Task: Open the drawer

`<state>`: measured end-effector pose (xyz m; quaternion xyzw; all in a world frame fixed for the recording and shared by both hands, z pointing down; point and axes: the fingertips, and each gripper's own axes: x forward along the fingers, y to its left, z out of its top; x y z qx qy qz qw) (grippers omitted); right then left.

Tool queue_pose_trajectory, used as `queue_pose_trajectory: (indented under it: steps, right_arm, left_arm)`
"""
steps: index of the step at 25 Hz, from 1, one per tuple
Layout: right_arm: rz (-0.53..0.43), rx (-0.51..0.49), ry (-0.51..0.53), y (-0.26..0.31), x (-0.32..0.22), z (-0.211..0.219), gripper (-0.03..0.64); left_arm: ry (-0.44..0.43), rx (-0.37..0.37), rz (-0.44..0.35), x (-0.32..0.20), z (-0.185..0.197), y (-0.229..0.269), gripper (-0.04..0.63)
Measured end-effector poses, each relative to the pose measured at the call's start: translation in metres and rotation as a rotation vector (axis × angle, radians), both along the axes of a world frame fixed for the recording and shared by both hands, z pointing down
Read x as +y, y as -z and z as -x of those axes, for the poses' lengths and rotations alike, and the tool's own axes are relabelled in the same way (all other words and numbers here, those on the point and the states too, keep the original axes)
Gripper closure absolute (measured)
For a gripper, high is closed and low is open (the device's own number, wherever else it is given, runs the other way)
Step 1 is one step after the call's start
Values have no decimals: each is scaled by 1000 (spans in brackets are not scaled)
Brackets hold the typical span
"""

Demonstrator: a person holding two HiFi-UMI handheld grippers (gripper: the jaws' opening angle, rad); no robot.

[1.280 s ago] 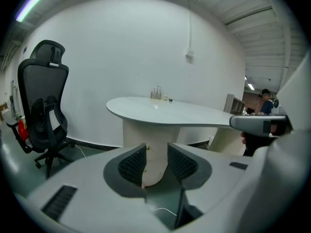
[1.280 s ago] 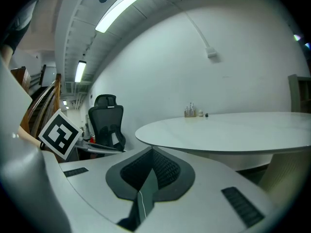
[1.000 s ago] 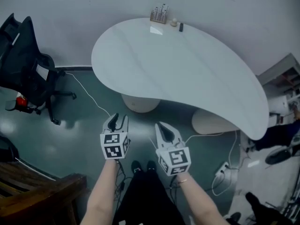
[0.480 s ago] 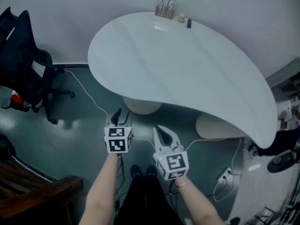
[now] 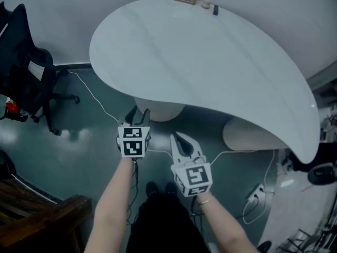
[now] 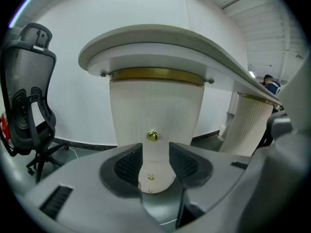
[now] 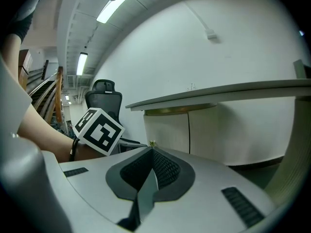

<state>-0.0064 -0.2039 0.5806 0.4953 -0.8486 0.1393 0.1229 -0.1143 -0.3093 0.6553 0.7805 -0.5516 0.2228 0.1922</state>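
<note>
A white ribbed pedestal (image 6: 155, 106) with a brass band under the white table top (image 5: 200, 62) carries a small brass knob (image 6: 152, 135). My left gripper (image 6: 155, 152) points straight at the knob from a short way off. Its jaws are opening and nothing is between them. In the head view the left gripper (image 5: 138, 113) hangs just in front of the pedestal (image 5: 160, 111). My right gripper (image 5: 179, 137) is beside it, a little further back, with its pads shut together on nothing (image 7: 151, 153). The knob (image 7: 152, 143) shows just past them.
A second ribbed pedestal (image 5: 247, 136) stands to the right. A black office chair (image 5: 26, 83) is at the left, a white cable (image 5: 95, 96) runs over the green floor, a power strip (image 5: 256, 194) lies at the right, and dark wooden furniture (image 5: 37, 220) sits bottom left.
Both grippers have sunk and moved toward the pedestal under the table. The left gripper has advanced more and its fingers stand wider apart.
</note>
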Motion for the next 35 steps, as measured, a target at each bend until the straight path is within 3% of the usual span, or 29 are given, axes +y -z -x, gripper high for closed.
queue_pose_trajectory:
  steps: [8, 16, 19, 35]
  right_arm:
    - [-13, -9, -15, -10, -14, -7, 614]
    - [-15, -13, -32, -15, -18, -18, 614]
    - [-29, -19, -43, -15, -20, -20, 614]
    - [-23, -6, -14, -12, -10, -5, 614]
  left_arm:
    - [5, 24, -7, -32, -8, -2, 433]
    - [12, 2, 14, -54, -14, -9, 437]
    - [15, -17, 5, -57, -13, -9, 488]
    - [3, -6, 54, -54, -13, -12, 492]
